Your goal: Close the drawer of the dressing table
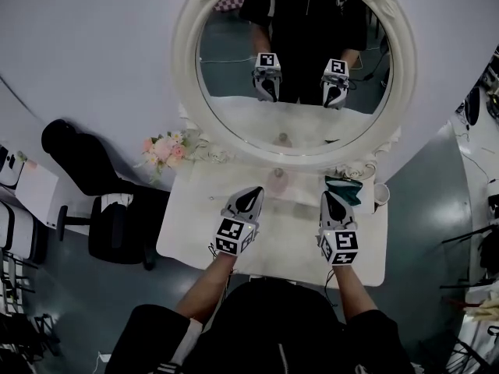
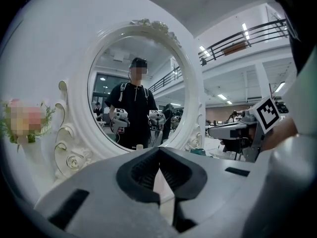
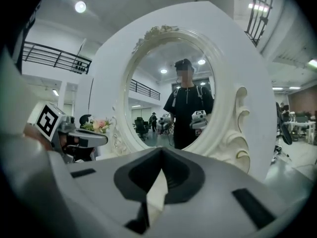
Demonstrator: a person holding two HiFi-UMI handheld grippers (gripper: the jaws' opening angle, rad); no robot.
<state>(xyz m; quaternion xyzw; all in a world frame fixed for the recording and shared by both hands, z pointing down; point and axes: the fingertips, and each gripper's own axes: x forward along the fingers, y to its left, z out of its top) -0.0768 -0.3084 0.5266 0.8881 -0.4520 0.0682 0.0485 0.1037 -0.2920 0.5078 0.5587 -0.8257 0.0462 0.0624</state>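
Grey left gripper [image 1: 253, 195], right gripper [image 1: 331, 200], both closed, empty, above dressing table [image 1: 196, 223]

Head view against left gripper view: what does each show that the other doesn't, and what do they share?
Only the head view: the white tabletop, a black chair at its left, and the left gripper and right gripper seen from above. Only the left gripper view: a balcony railing, ceiling lights, and its own jaws shut on nothing. Both: the oval mirror reflecting the person, and the pink flowers.
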